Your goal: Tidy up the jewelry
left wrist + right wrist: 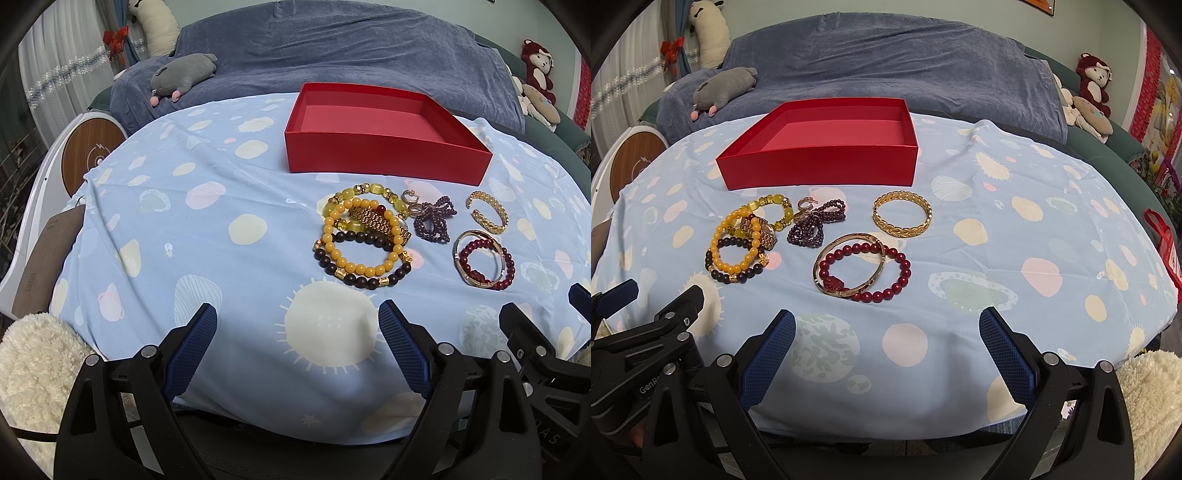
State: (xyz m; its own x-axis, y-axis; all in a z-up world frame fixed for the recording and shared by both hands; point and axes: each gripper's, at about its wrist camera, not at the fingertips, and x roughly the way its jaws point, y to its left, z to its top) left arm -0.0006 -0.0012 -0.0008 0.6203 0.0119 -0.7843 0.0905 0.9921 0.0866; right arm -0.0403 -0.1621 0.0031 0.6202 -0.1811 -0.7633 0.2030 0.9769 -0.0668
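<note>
An empty red box [384, 157] [820, 168] stands at the back of the table. In front of it lies the jewelry: a yellow bead bracelet [360, 268] [735, 267] piled with a dark bead bracelet [354, 277] and a gold watch [373, 218], a purple bead strand [432, 225] [809, 229], a woven gold bangle [489, 225] [901, 230], and a red bead bracelet [899, 285] overlapping a thin gold bangle [815, 268]. My left gripper [297, 310] and right gripper [886, 315] hang open near the table's front edge, short of the jewelry, holding nothing.
A light blue patterned cloth [221, 258] covers the table. Behind it is a sofa under a blue-grey throw [332, 48] with a grey plush toy [184, 72] and a red plush monkey [1093, 85]. White fleece [33, 362] lies at the near corners.
</note>
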